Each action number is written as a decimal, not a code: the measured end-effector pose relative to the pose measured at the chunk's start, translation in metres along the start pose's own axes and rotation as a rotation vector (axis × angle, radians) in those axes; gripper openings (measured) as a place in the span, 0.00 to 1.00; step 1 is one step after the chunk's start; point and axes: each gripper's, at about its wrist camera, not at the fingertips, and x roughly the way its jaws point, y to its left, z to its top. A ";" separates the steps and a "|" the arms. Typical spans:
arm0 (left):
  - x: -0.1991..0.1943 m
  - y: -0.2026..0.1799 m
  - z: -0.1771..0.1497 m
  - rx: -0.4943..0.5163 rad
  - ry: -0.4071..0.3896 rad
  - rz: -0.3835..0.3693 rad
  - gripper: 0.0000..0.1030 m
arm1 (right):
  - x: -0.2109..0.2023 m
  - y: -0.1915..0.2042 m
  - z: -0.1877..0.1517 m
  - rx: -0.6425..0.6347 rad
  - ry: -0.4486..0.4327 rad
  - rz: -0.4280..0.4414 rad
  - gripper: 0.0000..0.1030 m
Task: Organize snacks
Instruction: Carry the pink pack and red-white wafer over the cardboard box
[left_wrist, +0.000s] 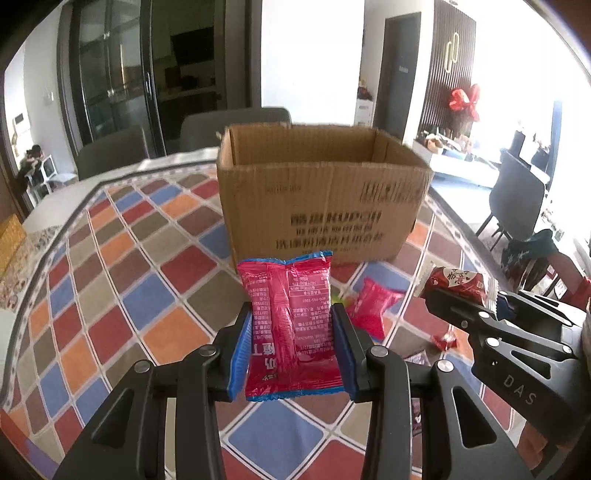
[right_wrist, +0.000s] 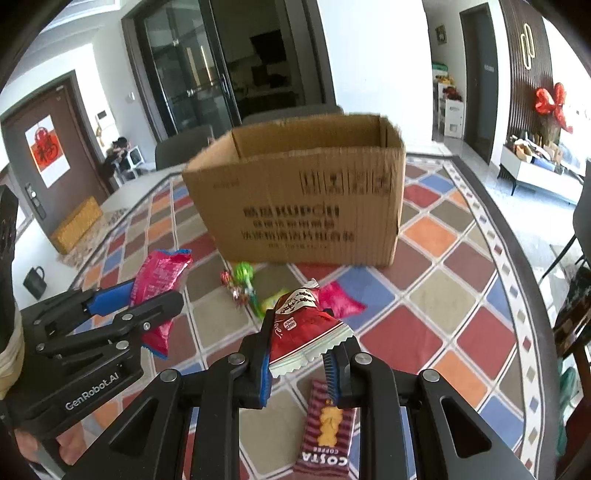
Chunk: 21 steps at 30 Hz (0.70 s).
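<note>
We hold two black two-finger grippers with blue pads above a table spread with a checked cloth (left_wrist: 122, 273) of red, blue, orange and brown diamonds. Our left gripper (left_wrist: 293, 325) has its jaws clamped on the two side edges of a flat pink foil snack packet with blue sealed ends (left_wrist: 290, 314); the packet stands upright between the pads, its printed back toward the camera. Our right gripper (right_wrist: 301, 341) is closed nearly as tight as it goes on a dark red snack packet with a white zigzag edge (right_wrist: 303, 328), which is pinched and tilted, its far end pointing at the box.

Ahead of both grippers stands an open brown corrugated cardboard box (left_wrist: 321, 199) with dark print on its near wall (the lettering is too blurred to read in full); from here we cannot tell whether anything lies inside it.

On the cloth between the grippers and the box lie more snacks: a small crumpled pink packet (right_wrist: 341, 301), a cluster of green and red wrapped sweets (right_wrist: 242, 282), and, right under the right gripper, a striped maroon biscuit packet marked COSTA (right_wrist: 327, 432). Off the cloth's left edge in the right wrist view sits a black mug (right_wrist: 34, 281).
</note>
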 end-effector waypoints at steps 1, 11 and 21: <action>-0.002 0.000 0.003 0.001 -0.009 0.001 0.39 | -0.002 0.000 0.004 0.000 -0.012 0.002 0.23; -0.016 0.006 0.031 0.004 -0.087 0.016 0.39 | -0.017 0.007 0.030 -0.021 -0.097 0.000 0.23; -0.021 0.013 0.065 0.013 -0.156 0.035 0.39 | -0.025 0.014 0.067 -0.068 -0.179 -0.013 0.23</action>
